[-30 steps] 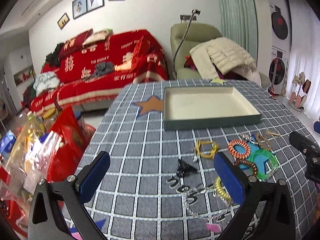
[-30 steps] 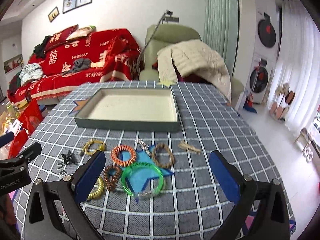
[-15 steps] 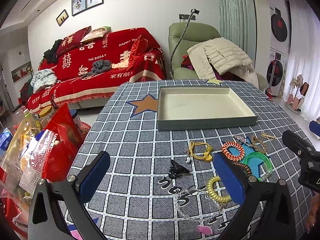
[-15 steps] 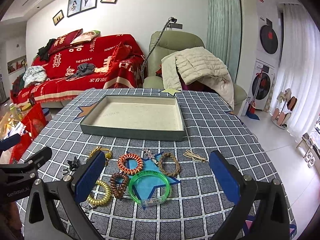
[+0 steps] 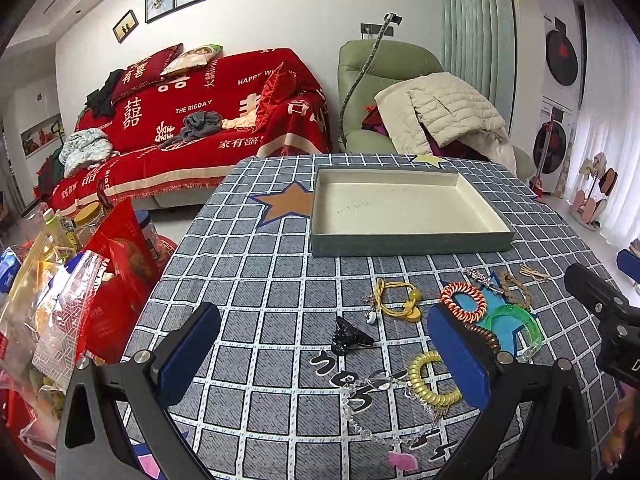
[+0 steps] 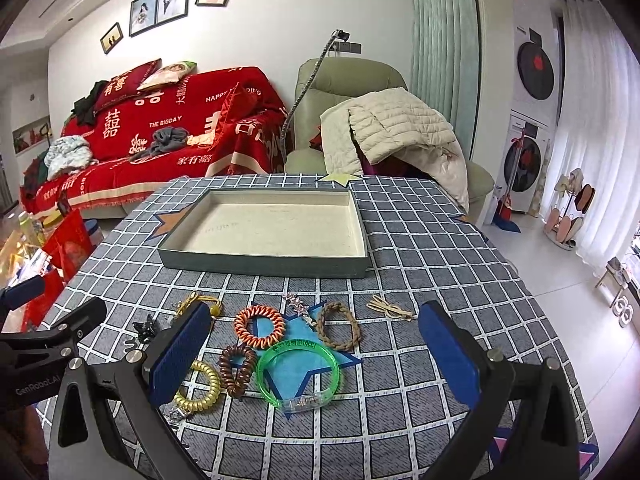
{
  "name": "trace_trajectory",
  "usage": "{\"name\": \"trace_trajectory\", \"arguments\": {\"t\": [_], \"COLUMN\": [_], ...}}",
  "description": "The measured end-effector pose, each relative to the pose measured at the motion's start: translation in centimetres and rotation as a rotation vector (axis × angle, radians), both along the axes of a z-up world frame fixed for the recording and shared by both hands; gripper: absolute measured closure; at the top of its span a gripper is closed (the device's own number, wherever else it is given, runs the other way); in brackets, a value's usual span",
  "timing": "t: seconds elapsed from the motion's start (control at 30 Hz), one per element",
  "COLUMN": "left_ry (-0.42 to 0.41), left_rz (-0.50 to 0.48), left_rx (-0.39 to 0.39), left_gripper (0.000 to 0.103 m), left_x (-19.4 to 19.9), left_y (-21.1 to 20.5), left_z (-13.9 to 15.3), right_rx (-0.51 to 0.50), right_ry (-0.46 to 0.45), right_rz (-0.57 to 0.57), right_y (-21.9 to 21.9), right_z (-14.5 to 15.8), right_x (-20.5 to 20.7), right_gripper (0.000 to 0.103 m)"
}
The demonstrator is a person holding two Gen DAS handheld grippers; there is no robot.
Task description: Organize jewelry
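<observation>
Both your grippers, left (image 5: 324, 354) and right (image 6: 312, 354), hang spread wide, empty.
Coiled, braided and green bands (image 6: 299, 374) lie before the tray (image 6: 264, 262).

Black tongs (image 6: 314, 354) with blue pads (image 6: 180, 354), silver screws.

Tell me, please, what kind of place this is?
Most likely the living room of a home. Behind the checked tablecloth stand a sofa under a red cover, a green armchair with a quilted jacket on it, and framed photos on the wall.
</observation>
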State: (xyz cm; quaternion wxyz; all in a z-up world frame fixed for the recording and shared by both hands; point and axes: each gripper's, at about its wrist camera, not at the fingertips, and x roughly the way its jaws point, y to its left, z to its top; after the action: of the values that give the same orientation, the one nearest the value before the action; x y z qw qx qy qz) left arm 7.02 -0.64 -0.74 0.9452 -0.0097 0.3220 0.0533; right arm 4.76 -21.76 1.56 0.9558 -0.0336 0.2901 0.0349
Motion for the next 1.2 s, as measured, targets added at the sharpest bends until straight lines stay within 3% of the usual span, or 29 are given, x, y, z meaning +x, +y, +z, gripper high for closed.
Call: {"name": "trace_trajectory", "arguments": {"t": [1.2], "left_ry": [0.059], "left_rz": [0.003], "left_rx": [-0.017], "left_gripper": [0.0], "left_x": [0.4], "left_y": [0.3], "left_z": [-1.1], "right_rx": [0.002], "right_ry": [0.011], "right_rz": [-0.008], "right_y": [-0.3], "right_z": [-0.3], "right_x": [0.3], "right_gripper": [0.0]}}
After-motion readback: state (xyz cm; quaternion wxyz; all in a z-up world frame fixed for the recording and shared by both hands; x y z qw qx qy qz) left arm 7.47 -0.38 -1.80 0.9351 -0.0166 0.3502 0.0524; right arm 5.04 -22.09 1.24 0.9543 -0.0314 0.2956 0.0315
